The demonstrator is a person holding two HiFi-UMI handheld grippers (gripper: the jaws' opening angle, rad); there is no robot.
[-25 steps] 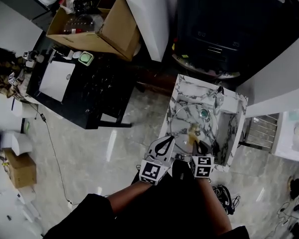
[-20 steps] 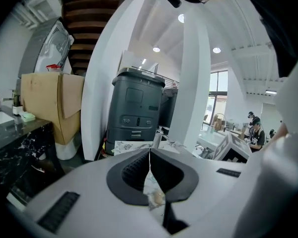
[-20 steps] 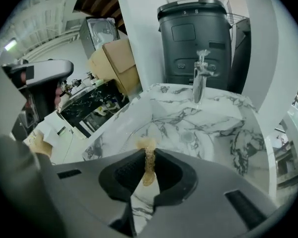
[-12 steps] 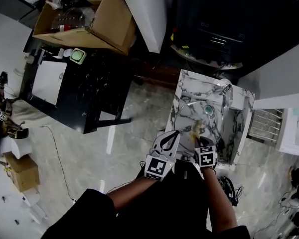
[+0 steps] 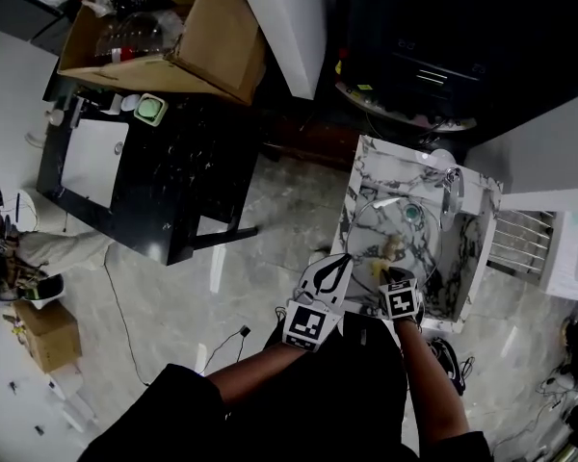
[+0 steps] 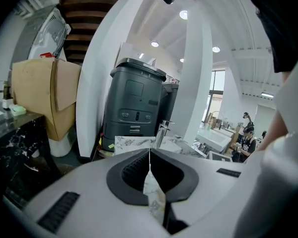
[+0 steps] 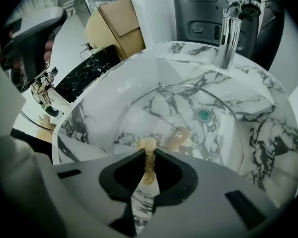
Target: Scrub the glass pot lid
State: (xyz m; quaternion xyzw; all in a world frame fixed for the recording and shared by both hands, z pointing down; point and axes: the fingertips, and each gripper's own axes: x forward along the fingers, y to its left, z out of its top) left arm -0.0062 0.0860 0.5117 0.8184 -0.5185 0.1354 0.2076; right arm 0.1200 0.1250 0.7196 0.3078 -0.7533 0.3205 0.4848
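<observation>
The round glass pot lid (image 7: pixel 188 110) lies in the marble sink (image 7: pixel 268 113), its brown knob (image 7: pixel 178 137) near the middle; in the head view the glass pot lid (image 5: pixel 366 231) shows as a clear disc. My right gripper (image 7: pixel 149 152) is shut on a tan sponge (image 7: pixel 148 145), which rests on the glass just left of the knob. The same right gripper (image 5: pixel 393 271) reaches in from the sink's near edge. My left gripper (image 5: pixel 345 258) hovers at the sink's near left rim. That left gripper (image 6: pixel 149 153) is shut, with nothing seen between its jaws.
A chrome faucet (image 7: pixel 232 24) stands at the sink's back and a green drain (image 7: pixel 204 114) lies under the lid. A dark bin (image 6: pixel 134 108) stands behind the sink. A black table (image 5: pixel 173 171) and a cardboard box (image 5: pixel 173 37) are to the left.
The head view has swung a little, shifting the sink right. Both grippers stay at the sink's near edge, and the sponge stays on the lid near its knob.
</observation>
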